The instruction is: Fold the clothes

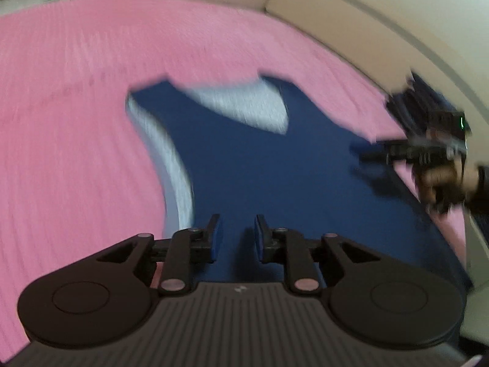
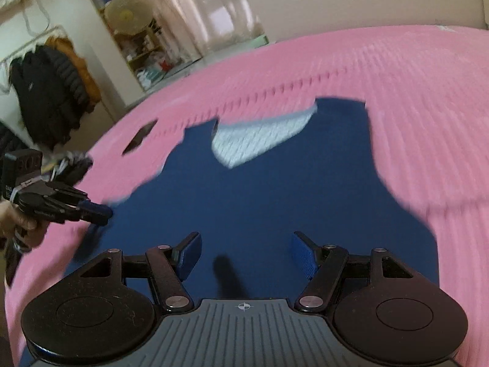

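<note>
A dark blue sleeveless top (image 1: 275,168) with a pale grey lining at the neck and armhole lies flat on a pink ribbed bedspread (image 1: 76,122). It also shows in the right wrist view (image 2: 259,198). My left gripper (image 1: 237,238) hovers over the top's lower part, jaws a little apart and empty; it also shows at the garment's left edge in the right wrist view (image 2: 101,214). My right gripper (image 2: 246,255) is open wide and empty above the top; it shows at the garment's right edge in the left wrist view (image 1: 363,156). The frames are motion-blurred.
The pink bedspread (image 2: 412,107) covers the whole bed. A cream padded headboard (image 1: 366,15) curves along the far right. Dark coats (image 2: 45,91) hang on a rack beyond the bed, beside a shelf and a sheer curtain (image 2: 214,9).
</note>
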`<state>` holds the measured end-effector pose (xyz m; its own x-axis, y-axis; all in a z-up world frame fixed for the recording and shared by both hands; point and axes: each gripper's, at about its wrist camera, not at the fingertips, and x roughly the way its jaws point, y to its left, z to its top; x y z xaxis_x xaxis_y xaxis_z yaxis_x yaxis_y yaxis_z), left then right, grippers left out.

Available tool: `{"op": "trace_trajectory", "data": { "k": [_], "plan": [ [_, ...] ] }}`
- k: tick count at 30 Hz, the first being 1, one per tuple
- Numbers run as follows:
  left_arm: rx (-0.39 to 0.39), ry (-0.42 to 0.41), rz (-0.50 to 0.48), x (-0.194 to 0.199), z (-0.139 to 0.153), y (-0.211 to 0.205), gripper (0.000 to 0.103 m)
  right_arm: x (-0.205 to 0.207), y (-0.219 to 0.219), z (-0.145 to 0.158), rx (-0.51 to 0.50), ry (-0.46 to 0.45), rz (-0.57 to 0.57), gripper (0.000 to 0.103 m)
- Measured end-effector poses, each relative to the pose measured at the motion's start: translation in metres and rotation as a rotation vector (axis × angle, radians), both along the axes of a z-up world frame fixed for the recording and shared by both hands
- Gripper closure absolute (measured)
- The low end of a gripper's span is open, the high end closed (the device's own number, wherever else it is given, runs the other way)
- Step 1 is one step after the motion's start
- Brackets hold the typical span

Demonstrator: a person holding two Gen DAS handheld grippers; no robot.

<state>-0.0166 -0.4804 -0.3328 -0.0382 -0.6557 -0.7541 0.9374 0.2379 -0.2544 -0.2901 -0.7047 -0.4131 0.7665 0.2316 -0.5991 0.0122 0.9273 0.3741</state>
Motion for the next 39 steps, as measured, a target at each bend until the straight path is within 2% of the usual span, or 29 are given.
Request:
{"op": "trace_trajectory", "data": {
  "k": [2, 3, 4, 5, 8, 12, 15, 17, 19, 21, 23, 26, 31, 35, 39],
  "plan": [
    [0.039, -0.090, 0.018, -0.011, -0.012, 0.026, 0.087, -0.021, 0.010, -0.003, -0.038, -0.005, -0.006, 0.035],
    [0.037, -0.107, 0.050, -0.011, -0.016, 0.040, 0.094, -0.033, 0.014, -0.003, -0.059, -0.007, -0.029, 0.035],
    [0.038, -0.101, 0.109, -0.008, -0.017, 0.052, 0.096, -0.046, 0.017, -0.002, -0.071, -0.004, -0.059, 0.035],
    [0.053, -0.117, 0.165, -0.008, -0.016, 0.063, 0.097, -0.062, 0.024, -0.001, -0.073, -0.004, -0.072, 0.035],
    [0.049, -0.192, 0.236, -0.032, -0.006, 0.093, 0.096, -0.112, 0.046, 0.003, -0.072, -0.006, -0.094, 0.035],
    [-0.075, -0.213, 0.235, -0.105, 0.023, 0.129, 0.093, -0.190, 0.071, -0.004, -0.021, 0.018, -0.160, 0.035],
    [-0.113, -0.146, 0.185, -0.179, 0.028, 0.151, 0.084, -0.262, 0.080, -0.008, 0.020, 0.008, -0.232, 0.035],
    [-0.104, -0.119, 0.140, -0.228, 0.024, 0.165, 0.083, -0.303, 0.083, -0.010, 0.046, 0.011, -0.253, 0.035],
    [-0.058, -0.104, 0.111, -0.267, 0.010, 0.180, 0.083, -0.337, 0.086, -0.008, 0.057, 0.010, -0.259, 0.035],
    [-0.012, -0.098, 0.108, -0.297, -0.005, 0.197, 0.083, -0.363, 0.087, -0.008, 0.056, 0.005, -0.270, 0.035],
    [-0.012, -0.127, 0.138, -0.318, -0.012, 0.219, 0.082, -0.384, 0.087, -0.005, 0.049, -0.005, -0.279, 0.035],
    [-0.021, -0.099, 0.216, -0.329, -0.012, 0.249, 0.082, -0.394, 0.087, 0.003, 0.022, 0.054, -0.308, 0.035],
    [0.005, -0.103, 0.257, -0.327, 0.001, 0.261, 0.082, -0.393, 0.092, 0.024, -0.024, 0.039, -0.297, 0.035],
    [-0.007, -0.145, 0.235, -0.299, 0.027, 0.245, 0.078, -0.347, 0.078, 0.046, -0.091, 0.029, -0.235, 0.035],
    [-0.025, -0.244, 0.186, -0.234, 0.049, 0.201, 0.065, -0.259, 0.050, 0.072, -0.172, -0.012, -0.144, 0.035]
  ]
}}
